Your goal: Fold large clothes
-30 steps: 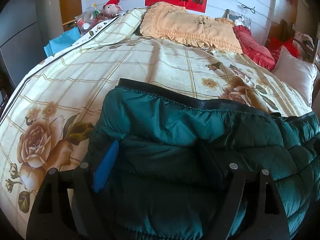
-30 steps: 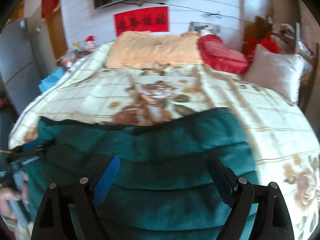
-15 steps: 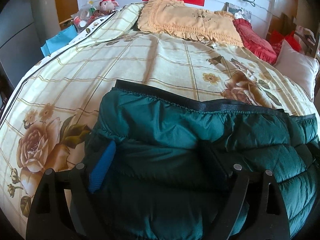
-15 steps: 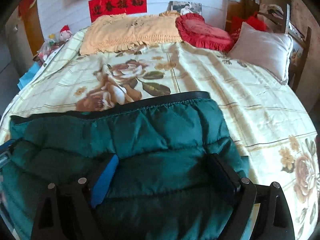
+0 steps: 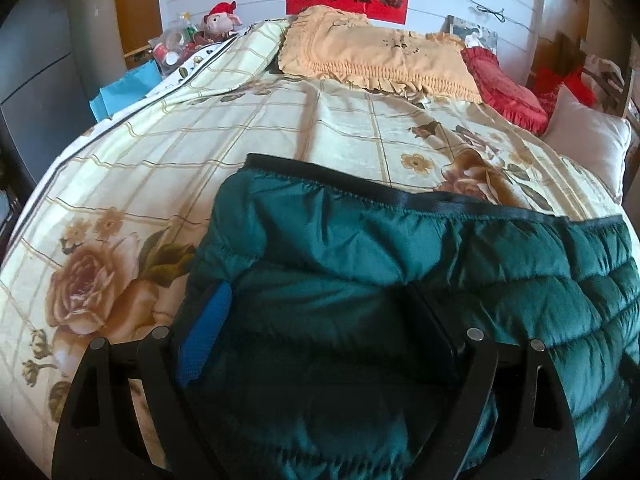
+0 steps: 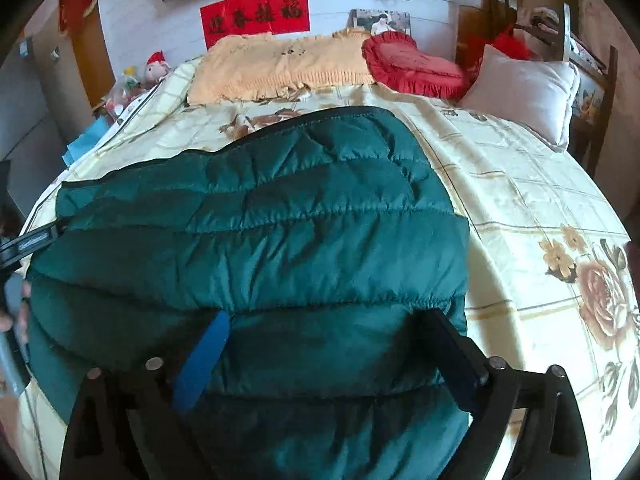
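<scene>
The jacket (image 5: 420, 280) was dark green with a black hem band. The bedspread (image 5: 240, 128) was cream, checked in tan lines, with brown roses. One pillow (image 6: 280, 64) was peach, one cushion (image 6: 408, 64) red, another pillow (image 6: 524, 92) white.

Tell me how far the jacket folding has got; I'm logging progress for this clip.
Done: the green puffer jacket lies on the floral bedspread as a compact block, sleeves not visible, so it looks at least partly folded. In hand: the left gripper and right gripper each straddle its near edge, jaws wide apart. Left: probably another fold towards the black hem.
</scene>
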Motion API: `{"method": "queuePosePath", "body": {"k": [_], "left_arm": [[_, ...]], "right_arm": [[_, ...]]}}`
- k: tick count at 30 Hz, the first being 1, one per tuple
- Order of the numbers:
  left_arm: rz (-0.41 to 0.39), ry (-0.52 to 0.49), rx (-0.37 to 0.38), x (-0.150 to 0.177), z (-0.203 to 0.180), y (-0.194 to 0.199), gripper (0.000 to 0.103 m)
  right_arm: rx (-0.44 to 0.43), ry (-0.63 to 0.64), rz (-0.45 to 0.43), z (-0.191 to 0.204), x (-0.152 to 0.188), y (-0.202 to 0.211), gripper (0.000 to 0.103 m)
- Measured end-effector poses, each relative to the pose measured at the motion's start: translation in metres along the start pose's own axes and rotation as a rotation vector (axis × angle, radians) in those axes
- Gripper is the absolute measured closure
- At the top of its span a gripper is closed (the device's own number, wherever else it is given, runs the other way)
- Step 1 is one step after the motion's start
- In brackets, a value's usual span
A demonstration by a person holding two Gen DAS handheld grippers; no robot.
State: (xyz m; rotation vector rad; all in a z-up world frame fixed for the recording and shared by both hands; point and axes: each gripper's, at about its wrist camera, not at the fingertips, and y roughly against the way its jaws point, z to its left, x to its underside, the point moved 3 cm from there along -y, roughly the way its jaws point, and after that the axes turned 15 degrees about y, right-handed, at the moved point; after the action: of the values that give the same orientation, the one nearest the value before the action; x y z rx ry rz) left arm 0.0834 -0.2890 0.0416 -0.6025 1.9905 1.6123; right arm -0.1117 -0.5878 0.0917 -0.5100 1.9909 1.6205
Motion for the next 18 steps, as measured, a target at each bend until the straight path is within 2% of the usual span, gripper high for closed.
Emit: {"method": "queuePosePath", "body": {"k": [4,11,18], "left_arm": [[-0.011,-0.019,0.016,0.005,0.009,0.026,0.015],[-0.028,-0.028,0.032,0.026,0.032,0.063,0.015],[-0.020,-0.017,0.047,0.052,0.058,0.084,0.015]], "right_arm": [[-0.006,-0.014,-0.006,-0.003,-0.002,0.015,0.006],[-0.073,-0.048,-0.060,0.004,0.012,0.061,0.006],[-0.129,-0.101,-0.022,0.012,0.039,0.061,0.005]]}}
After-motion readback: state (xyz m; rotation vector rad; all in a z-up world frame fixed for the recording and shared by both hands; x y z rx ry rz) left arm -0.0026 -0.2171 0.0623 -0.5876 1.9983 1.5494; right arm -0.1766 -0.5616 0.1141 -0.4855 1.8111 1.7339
